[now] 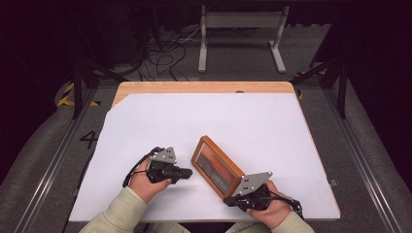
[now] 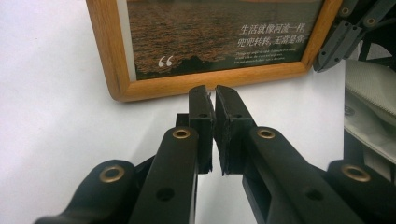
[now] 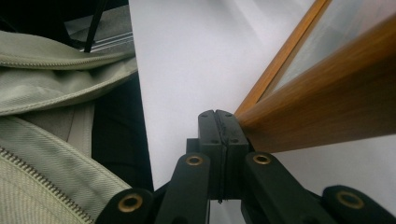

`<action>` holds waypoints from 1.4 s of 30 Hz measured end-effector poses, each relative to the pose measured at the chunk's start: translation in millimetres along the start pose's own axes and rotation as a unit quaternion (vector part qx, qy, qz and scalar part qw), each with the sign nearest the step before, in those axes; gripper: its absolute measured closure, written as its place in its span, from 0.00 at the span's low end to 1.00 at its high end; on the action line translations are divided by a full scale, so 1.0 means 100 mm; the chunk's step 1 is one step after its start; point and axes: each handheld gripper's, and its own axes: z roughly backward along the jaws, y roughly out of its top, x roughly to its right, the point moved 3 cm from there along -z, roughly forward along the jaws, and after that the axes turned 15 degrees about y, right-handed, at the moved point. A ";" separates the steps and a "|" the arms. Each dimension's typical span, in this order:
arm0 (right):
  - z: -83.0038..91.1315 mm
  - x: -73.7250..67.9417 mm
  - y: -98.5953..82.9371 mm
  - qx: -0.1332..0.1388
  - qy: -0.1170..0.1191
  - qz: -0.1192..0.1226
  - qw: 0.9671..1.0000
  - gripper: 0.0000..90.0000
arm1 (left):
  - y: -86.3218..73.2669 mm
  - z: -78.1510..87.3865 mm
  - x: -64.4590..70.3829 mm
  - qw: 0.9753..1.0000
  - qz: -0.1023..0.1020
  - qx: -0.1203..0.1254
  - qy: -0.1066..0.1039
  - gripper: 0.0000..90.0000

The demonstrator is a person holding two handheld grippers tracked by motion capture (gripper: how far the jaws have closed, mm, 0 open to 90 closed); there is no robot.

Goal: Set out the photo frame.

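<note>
From the high view, the picture frame lies on the white table between the 2 grippers. The left gripper points at its long edge, just short of it; the left gripper view shows its jaws pressed together on nothing and the print's white text. The right gripper is clenched too, its tips against the frame's near corner.

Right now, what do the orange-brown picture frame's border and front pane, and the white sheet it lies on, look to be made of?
The orange-brown picture frame looks like varnished wood: visible grain, rounded corner, slight sheen. Its front pane seems to be glass or clear plastic, judging by the pale glare; I cannot tell which. The white sheet looks like matte paper or thin board, with a cut corner, lying on a light wooden tabletop.
</note>
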 end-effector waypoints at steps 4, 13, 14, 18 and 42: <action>0.05 0.05 -0.02 0.001 -0.015 -0.005 1.000 1.00 | 0.00 0.01 -0.01 1.000 0.002 0.002 0.001 0.95; 0.15 0.15 -0.06 0.009 -0.042 -0.019 0.999 1.00 | -0.03 0.06 -0.07 1.000 0.012 0.002 0.010 0.95; 0.17 0.16 -0.07 0.010 -0.047 -0.023 0.999 1.00 | -0.04 0.06 -0.08 1.000 0.012 0.004 0.011 0.95; 0.22 0.23 -0.09 0.015 -0.061 -0.028 0.998 1.00 | -0.06 0.09 -0.11 1.000 0.016 0.004 0.016 0.95; 0.38 0.53 -0.10 0.031 -0.128 -0.042 0.990 1.00 | -0.26 0.16 -0.19 0.999 0.028 -0.010 0.044 0.93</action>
